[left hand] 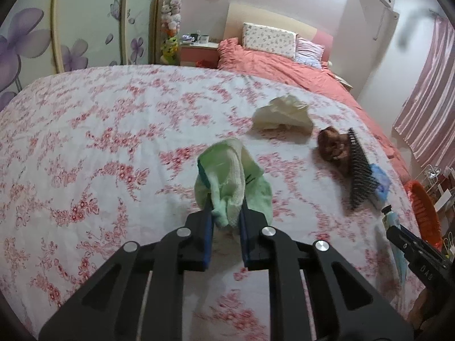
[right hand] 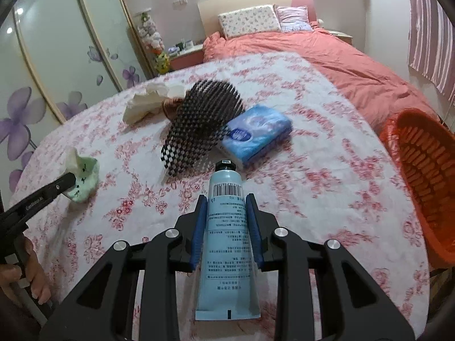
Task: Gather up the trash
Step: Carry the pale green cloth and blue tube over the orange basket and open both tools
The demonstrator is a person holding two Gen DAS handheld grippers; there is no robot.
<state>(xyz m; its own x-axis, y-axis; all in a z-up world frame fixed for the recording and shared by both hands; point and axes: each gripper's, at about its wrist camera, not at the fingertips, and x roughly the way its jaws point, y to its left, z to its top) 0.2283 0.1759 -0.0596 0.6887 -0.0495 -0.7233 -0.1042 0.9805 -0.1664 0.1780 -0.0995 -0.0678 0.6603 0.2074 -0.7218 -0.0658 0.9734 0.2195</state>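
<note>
My left gripper (left hand: 225, 176) is shut on a crumpled pale green tissue (left hand: 227, 156), held just above the floral bedspread (left hand: 99, 142). The right wrist view shows that tissue (right hand: 85, 176) at the far left, in the left gripper (right hand: 71, 182). My right gripper (right hand: 226, 199) is shut on a light blue tube (right hand: 227, 255) with a black cap pointing forward. The tube (left hand: 391, 216) also shows at the right edge of the left wrist view. A cream crumpled tissue (left hand: 281, 113) lies farther up the bed, seen in the right wrist view as the cream tissue (right hand: 145, 102).
A black hairbrush (right hand: 199, 125), a brown hair accessory (left hand: 330, 145) and a blue tissue pack (right hand: 256, 133) lie ahead of the right gripper. An orange slatted basket (right hand: 426, 176) stands off the bed's right edge. A person's hand (right hand: 28, 270) grips the left tool.
</note>
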